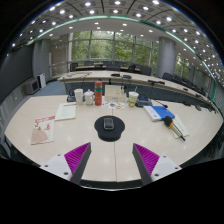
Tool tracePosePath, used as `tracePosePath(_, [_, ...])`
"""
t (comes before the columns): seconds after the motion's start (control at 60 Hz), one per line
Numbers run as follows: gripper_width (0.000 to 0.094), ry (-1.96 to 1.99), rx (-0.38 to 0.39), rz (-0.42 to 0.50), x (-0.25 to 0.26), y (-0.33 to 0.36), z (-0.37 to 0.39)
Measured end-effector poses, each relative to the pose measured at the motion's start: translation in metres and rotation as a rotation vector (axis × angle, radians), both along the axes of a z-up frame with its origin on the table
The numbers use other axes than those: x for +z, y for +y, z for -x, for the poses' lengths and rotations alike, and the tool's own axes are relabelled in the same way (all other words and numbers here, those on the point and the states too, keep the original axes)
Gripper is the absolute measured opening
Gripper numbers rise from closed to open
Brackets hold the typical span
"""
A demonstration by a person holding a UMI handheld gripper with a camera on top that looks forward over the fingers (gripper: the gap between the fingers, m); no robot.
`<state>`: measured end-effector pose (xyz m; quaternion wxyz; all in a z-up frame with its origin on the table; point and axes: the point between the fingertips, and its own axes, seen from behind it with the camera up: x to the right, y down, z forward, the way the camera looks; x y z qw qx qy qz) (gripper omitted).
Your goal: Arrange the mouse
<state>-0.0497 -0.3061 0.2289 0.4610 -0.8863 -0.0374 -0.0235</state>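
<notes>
A dark mouse [109, 124] lies on a round black mouse mat [109, 128] in the middle of the pale table [110, 155]. My gripper [111, 158] hangs above the table's near side, well short of the mat. Its fingers [76, 157] are spread wide apart and open, the purple pads showing on their inner faces. Only bare tabletop lies between them. The mouse sits ahead of the fingers, roughly centred on the gap.
Cups and a bottle [98, 97] stand in a row beyond the mat, with a green-topped cup [133, 99] to the right. Papers [43, 131] lie to the left, a white card [66, 111] behind them. Blue items [160, 113] lie to the right. Office desks and chairs fill the room beyond.
</notes>
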Motion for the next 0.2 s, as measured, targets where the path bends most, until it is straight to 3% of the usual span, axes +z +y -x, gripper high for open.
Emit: tracePosePath(0.2, [0.0852,0.031,0.007,-0.028,0.013,-0.021,0.002])
